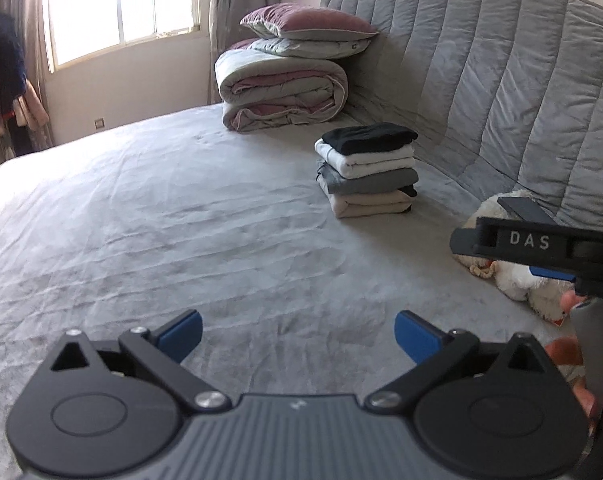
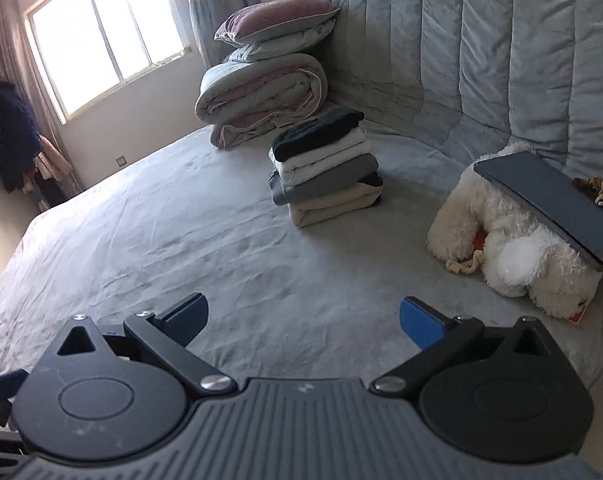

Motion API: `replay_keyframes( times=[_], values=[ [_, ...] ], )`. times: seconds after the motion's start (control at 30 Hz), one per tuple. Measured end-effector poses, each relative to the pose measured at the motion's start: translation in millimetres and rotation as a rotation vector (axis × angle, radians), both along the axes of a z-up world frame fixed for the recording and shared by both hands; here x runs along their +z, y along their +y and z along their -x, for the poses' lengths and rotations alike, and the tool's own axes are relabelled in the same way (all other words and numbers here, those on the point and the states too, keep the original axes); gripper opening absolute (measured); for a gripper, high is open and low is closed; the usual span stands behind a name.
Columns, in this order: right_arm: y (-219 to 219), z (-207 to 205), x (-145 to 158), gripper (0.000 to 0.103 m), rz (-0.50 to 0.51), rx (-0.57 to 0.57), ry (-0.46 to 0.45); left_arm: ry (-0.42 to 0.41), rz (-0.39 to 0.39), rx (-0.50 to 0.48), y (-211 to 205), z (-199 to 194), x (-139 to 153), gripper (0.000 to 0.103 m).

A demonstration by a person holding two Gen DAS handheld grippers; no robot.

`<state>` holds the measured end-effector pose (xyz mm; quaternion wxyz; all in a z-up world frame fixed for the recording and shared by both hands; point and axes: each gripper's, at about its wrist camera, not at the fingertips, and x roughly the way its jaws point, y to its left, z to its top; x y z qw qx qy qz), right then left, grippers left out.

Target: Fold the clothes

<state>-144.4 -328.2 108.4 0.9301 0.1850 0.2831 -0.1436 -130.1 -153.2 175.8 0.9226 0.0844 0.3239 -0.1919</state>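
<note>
A stack of folded clothes (image 1: pixel 367 172) stands on the grey bed (image 1: pixel 161 220) near the headboard, a black piece on top, then white, grey and beige ones. The right wrist view shows the same stack (image 2: pixel 325 172) ahead and slightly right. My left gripper (image 1: pixel 299 336) hovers over bare sheet well short of the stack, its blue pads wide apart and nothing between them. My right gripper (image 2: pixel 303 324) is also open and holds nothing. In the left wrist view the right gripper (image 1: pixel 541 248) shows from the side at the right edge, held by a hand (image 1: pixel 573 356).
A rolled duvet (image 1: pixel 281 88) with two pillows (image 1: pixel 305 28) sits at the bed's far corner. A white plush dog (image 2: pixel 513 248) with a dark tablet (image 2: pixel 553 204) leaning on it lies at the right by the padded headboard (image 1: pixel 501 60). Clothes hang beside the window (image 1: pixel 117 4).
</note>
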Motion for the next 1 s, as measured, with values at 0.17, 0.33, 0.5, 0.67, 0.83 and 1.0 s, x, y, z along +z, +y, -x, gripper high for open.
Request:
replay_keyframes(
  times=[0.17, 0.33, 0.5, 0.67, 0.83, 1.0],
  values=[
    [4.5, 3.9, 2.8, 0.103, 0.025, 0.003, 0.006, -0.007, -0.013, -0.001, -2.2, 3.6, 1.6, 0.102],
    [6.7, 4.1, 2.4, 0.103, 0.05, 0.006, 0.022, -0.008, -0.02, -0.005, -3.8, 5.7, 1.6, 0.102],
    [8.1, 4.2, 0.7, 0.103, 0.053, 0.012, 0.029, -0.003, -0.026, -0.013, -6.2, 5.1, -0.5, 0.102],
    [8.5, 0.1, 0.2, 0.103, 0.052, 0.012, 0.038, 0.007, -0.03, -0.017, -7.4, 1.9, -3.6, 0.102],
    [10.6, -4.9, -2.6, 0.103, 0.054, 0.021, 0.054, 0.02, -0.027, -0.016, -6.4, -2.9, -8.0, 0.102],
    [13.4, -12.5, -8.3, 0.103, 0.054, 0.029, 0.07, 0.038, -0.021, -0.008, -4.2, -10.2, -14.8, 0.102]
  ],
)
